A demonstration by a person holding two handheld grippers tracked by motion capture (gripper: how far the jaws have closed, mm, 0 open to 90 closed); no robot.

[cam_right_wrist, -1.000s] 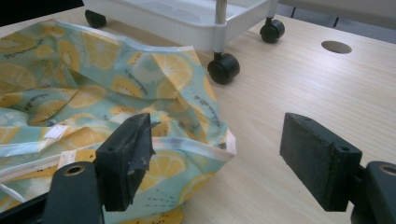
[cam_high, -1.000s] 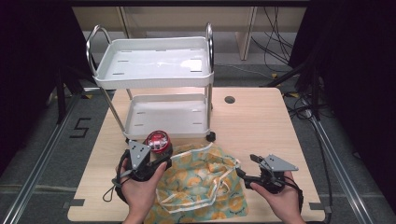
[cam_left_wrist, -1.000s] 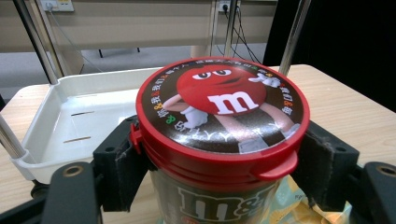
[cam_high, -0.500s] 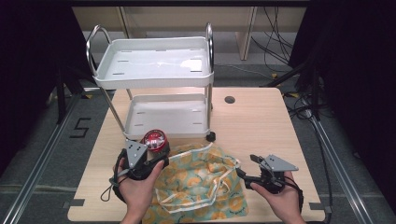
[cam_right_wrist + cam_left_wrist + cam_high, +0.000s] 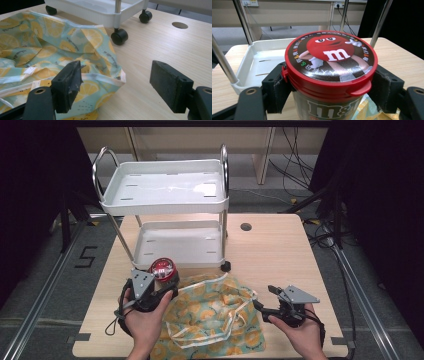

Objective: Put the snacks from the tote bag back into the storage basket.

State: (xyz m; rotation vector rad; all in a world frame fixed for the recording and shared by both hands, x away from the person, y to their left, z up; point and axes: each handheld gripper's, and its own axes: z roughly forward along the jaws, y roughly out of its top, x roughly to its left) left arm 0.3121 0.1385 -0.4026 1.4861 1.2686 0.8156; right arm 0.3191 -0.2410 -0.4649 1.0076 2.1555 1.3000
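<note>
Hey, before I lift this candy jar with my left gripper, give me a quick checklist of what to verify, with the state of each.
1. Left gripper fingers on both sides of the candy jar: ok.
2. Jar lid seated flat: ok.
3. Right gripper open and off the lemon-print bag: ok.
4. Jar clear of the white cart: ok, cart stands behind it.
5. Whether the bag catches under the jar: cannot tell.

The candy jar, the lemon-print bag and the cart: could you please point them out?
candy jar [image 5: 329, 53], left gripper view, lid.
lemon-print bag [image 5: 215, 320], high view, middle.
cart [image 5: 162, 187], high view, top shelf.
</note>
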